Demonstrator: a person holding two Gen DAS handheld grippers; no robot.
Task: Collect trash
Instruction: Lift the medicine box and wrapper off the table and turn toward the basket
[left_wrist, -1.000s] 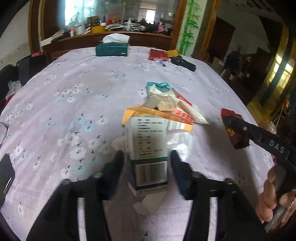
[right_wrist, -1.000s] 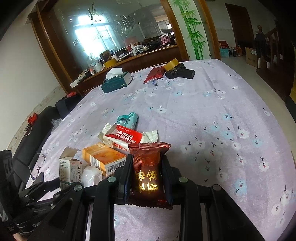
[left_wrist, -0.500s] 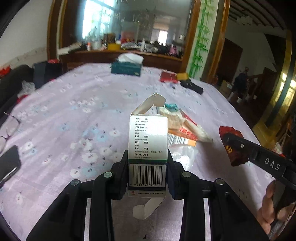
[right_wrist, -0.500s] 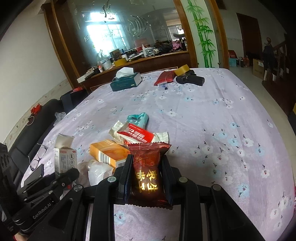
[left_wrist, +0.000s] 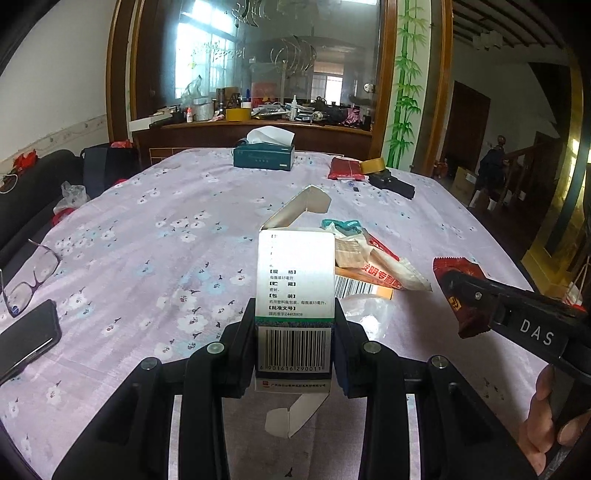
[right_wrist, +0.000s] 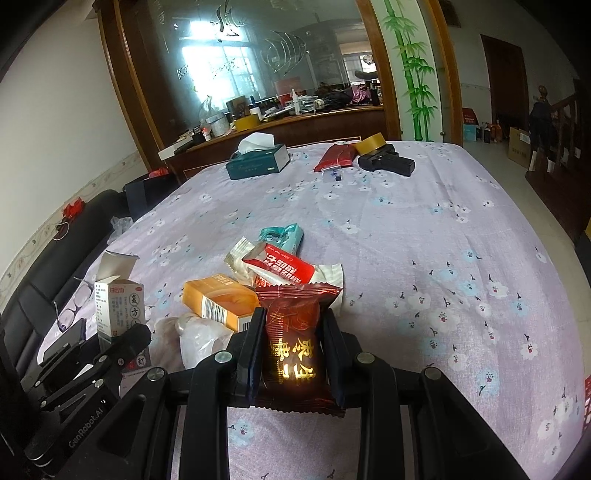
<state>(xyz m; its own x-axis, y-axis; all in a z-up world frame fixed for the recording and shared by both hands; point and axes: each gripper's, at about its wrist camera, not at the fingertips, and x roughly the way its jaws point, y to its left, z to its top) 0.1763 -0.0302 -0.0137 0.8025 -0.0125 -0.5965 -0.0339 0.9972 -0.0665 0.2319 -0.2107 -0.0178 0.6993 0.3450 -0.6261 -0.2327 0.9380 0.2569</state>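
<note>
Lifted clear of the trash pile now, the white medicine carton (left_wrist: 295, 295) stands upright in the left tongs (left_wrist: 295, 345), whose jaws were spread around it a second ago and now pinch its barcode end, probably to leave the open top flap free. Right tongs (right_wrist: 293, 354) hold as before, clamped on the dark red snack packet (right_wrist: 293, 343) above the flowered tabletop (right_wrist: 424, 258). An orange box (right_wrist: 218, 301) and several wrappers (right_wrist: 280, 264) remain to collect; no bin shows.

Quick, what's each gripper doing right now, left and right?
Left gripper: shut on the white medicine box.
Right gripper: shut on the dark red snack packet.
</note>
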